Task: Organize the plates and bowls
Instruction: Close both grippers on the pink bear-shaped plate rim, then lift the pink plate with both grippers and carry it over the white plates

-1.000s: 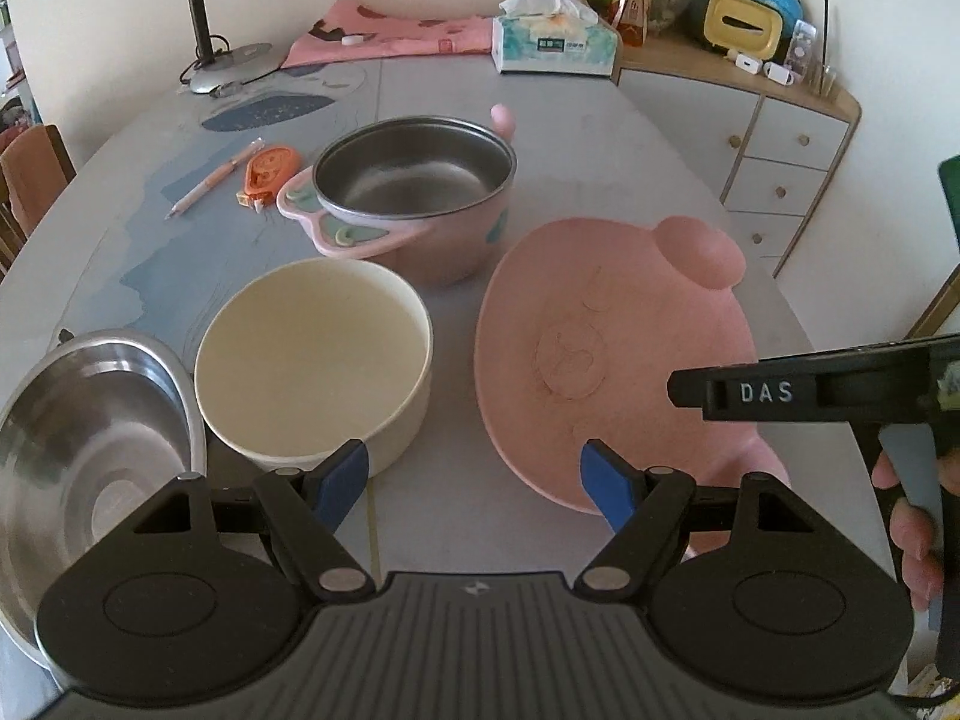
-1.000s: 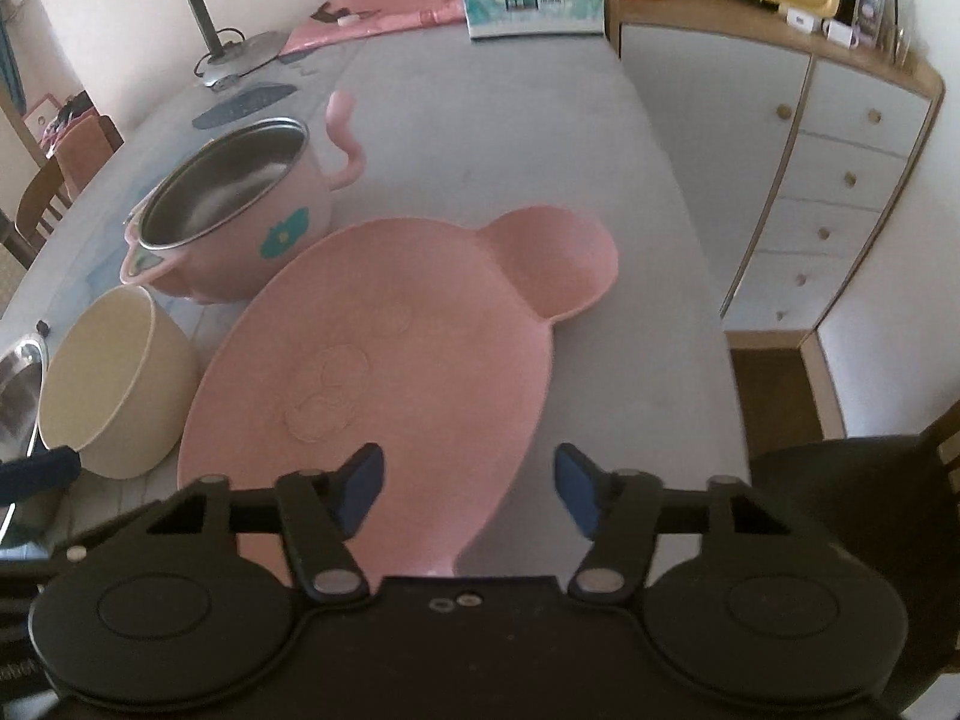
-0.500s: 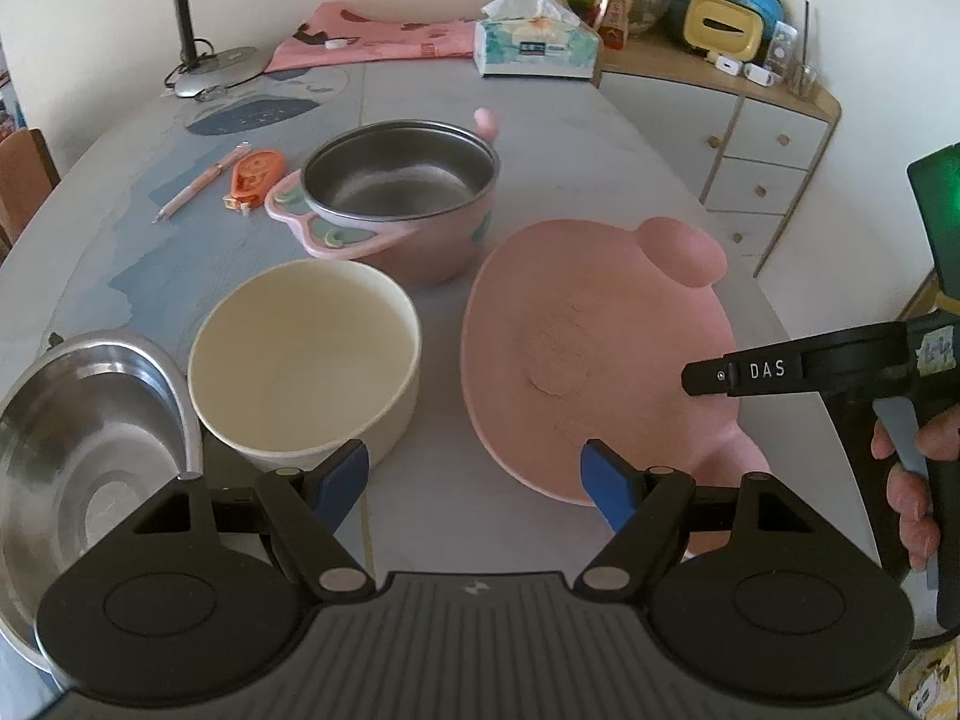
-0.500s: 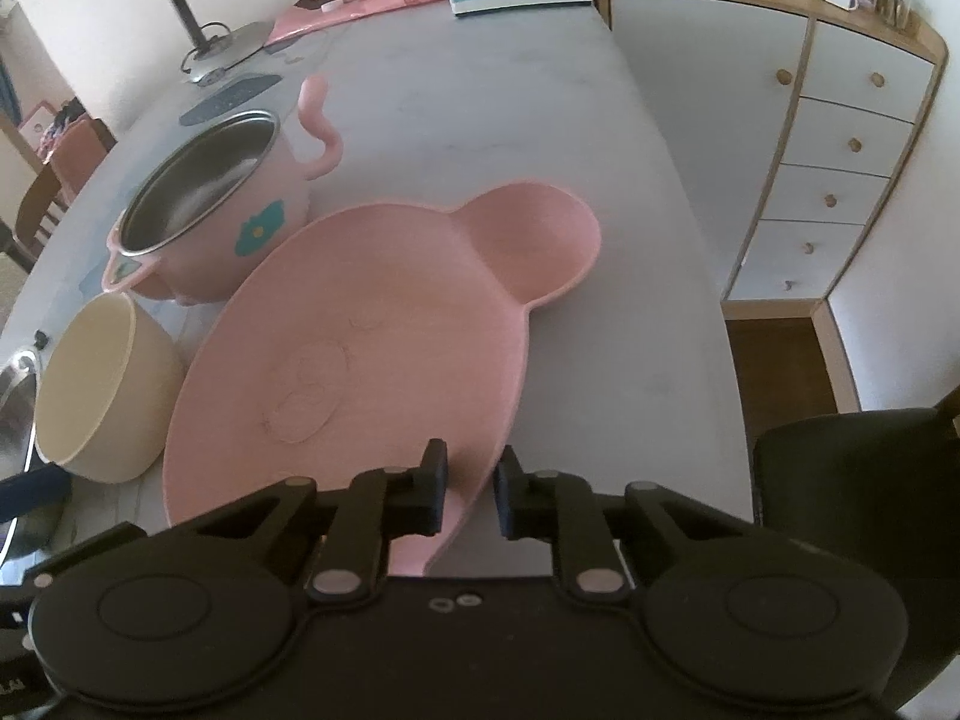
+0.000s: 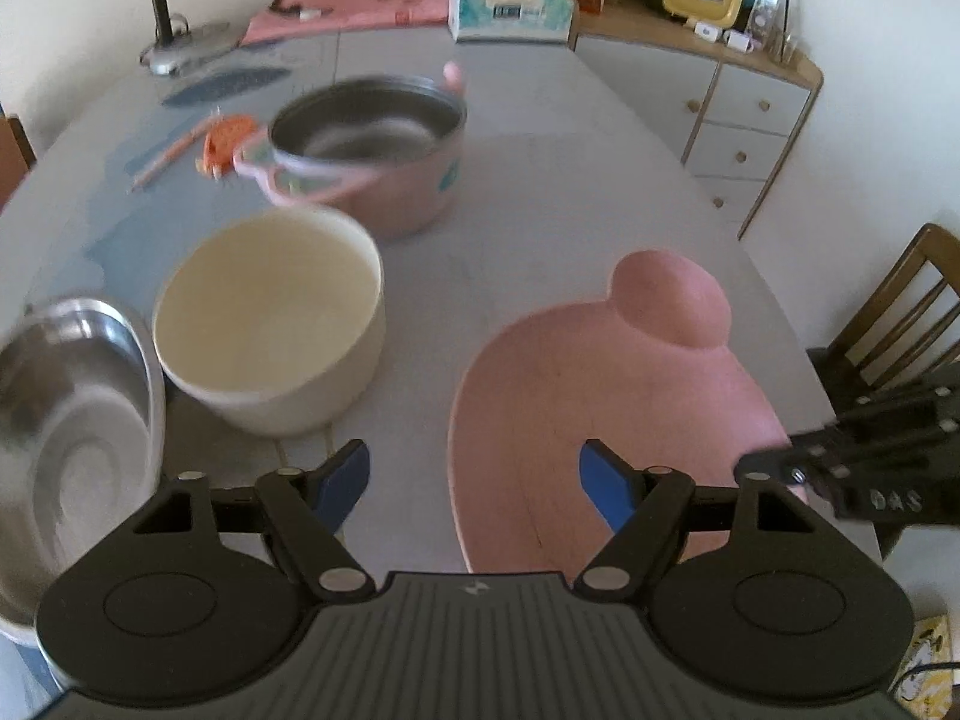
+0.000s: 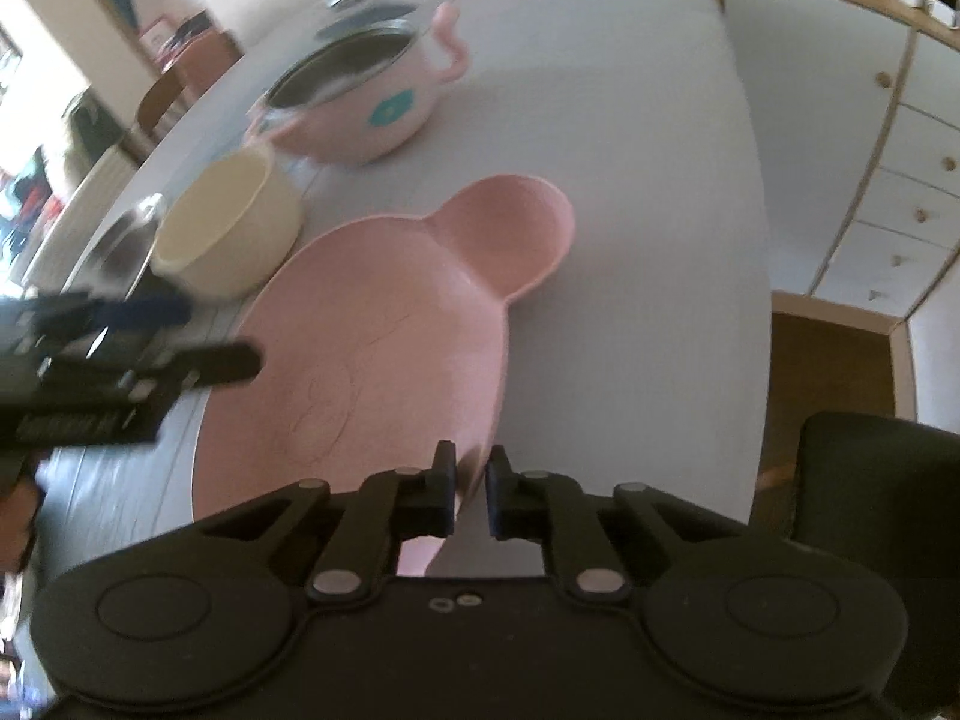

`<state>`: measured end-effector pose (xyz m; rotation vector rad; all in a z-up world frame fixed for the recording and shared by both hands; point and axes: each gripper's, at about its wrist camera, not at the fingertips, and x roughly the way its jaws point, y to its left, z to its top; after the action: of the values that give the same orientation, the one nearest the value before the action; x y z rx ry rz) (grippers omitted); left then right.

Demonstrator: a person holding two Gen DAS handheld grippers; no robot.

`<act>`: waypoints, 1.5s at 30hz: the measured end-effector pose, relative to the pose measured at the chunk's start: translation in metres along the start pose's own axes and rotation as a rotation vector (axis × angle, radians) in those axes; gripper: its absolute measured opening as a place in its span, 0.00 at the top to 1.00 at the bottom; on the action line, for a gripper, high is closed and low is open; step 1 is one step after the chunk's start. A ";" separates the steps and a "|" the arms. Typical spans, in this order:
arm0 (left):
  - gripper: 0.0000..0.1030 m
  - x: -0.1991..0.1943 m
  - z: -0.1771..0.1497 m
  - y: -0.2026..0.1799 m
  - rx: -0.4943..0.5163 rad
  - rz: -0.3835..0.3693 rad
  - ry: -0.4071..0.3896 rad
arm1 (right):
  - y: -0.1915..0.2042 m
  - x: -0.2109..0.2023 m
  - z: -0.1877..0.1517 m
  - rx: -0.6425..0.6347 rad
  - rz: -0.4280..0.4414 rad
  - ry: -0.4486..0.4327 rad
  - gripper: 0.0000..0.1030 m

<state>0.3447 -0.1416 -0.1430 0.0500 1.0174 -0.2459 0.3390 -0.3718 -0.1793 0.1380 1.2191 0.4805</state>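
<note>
The pink plate (image 6: 384, 324) looks like matt plastic, smooth with faint scratches. The cream bowl (image 5: 270, 312) is smooth and dull. The steel bowl (image 5: 66, 420) is shiny metal, and the pink pot (image 5: 372, 144) is shiny metal inside. The grey bench (image 5: 540, 180) looks smooth. The chair (image 5: 900, 300) is wood.

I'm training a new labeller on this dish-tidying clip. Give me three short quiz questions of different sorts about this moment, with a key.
1. True or false: the right gripper is closed on the rim of the pink plate.
2. Which dish lies between the steel bowl and the pink pot in the left wrist view? A) a glass B) the cream bowl C) a mug
3. Fill in: the left gripper is ____ and holds nothing.

Key: 1 true; 2 B; 3 open.
</note>
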 end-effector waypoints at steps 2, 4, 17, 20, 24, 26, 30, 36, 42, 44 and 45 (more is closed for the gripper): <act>0.48 0.004 -0.006 0.001 -0.019 -0.018 0.038 | 0.001 -0.002 -0.008 0.002 0.008 0.011 0.90; 0.58 0.005 -0.013 0.001 -0.033 -0.033 0.060 | 0.000 -0.003 -0.013 0.013 0.013 0.014 0.90; 0.88 -0.011 -0.044 0.014 -0.134 -0.067 0.102 | 0.018 -0.011 -0.019 0.015 -0.021 -0.005 0.92; 0.88 -0.028 -0.055 0.020 -0.156 -0.065 0.091 | 0.029 -0.019 -0.020 0.003 -0.014 -0.005 0.93; 0.88 -0.057 -0.071 0.031 -0.189 -0.058 0.077 | 0.050 -0.028 -0.021 -0.021 0.008 -0.002 0.93; 0.88 -0.071 -0.080 0.036 -0.202 -0.046 0.070 | 0.063 -0.034 -0.024 -0.032 0.020 0.003 0.94; 0.88 -0.099 -0.098 0.049 -0.237 -0.014 0.051 | 0.093 -0.042 -0.027 -0.063 0.045 0.019 0.94; 0.88 -0.144 -0.137 0.077 -0.323 0.033 0.040 | 0.146 -0.042 -0.030 -0.137 0.092 0.053 0.94; 0.88 -0.178 -0.176 0.117 -0.414 0.074 0.026 | 0.204 -0.030 -0.034 -0.220 0.127 0.087 0.94; 0.88 -0.188 -0.189 0.132 -0.443 0.089 0.022 | 0.226 -0.025 -0.035 -0.249 0.141 0.100 0.94; 0.88 -0.193 -0.195 0.139 -0.459 0.095 0.022 | 0.237 -0.021 -0.034 -0.265 0.146 0.107 0.94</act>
<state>0.1167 0.0586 -0.0920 -0.3150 1.0701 0.0785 0.2358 -0.1749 -0.0888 -0.0256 1.2431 0.7804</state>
